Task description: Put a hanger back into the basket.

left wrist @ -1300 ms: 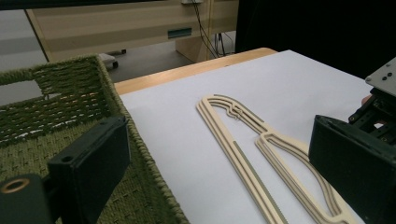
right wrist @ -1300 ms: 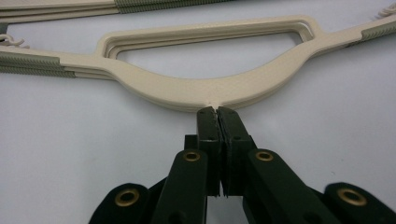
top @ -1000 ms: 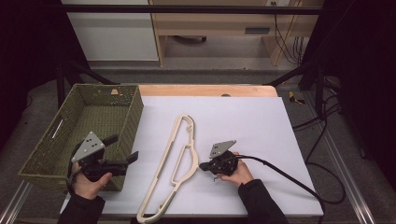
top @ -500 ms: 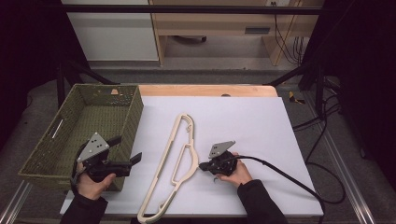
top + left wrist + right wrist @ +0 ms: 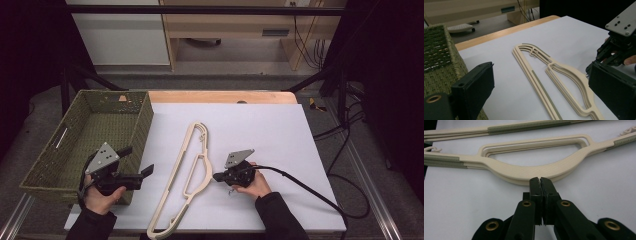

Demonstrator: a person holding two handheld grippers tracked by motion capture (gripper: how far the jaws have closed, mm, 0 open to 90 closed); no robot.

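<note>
The white-covered flat surface (image 5: 260, 130) carries, at its left edge, an empty olive-green woven rectangular basket (image 5: 55, 165). At its middle lies the stack of cream plastic clothes hangers (image 5: 187, 175), long axis running from near-left to far-right, with the hook loop pointing to the far side. The left tool (image 5: 137, 167) hovers released, jaws spread, beside the basket's near right corner. The right tool (image 5: 216, 176) is clenched on nothing, its tip touching the hangers' curved right shoulder (image 5: 541, 173). To grip well, it should probably spread its jaws first, then straddle that shoulder's edge squarely before squeezing, so the stack does not slide left.
</note>
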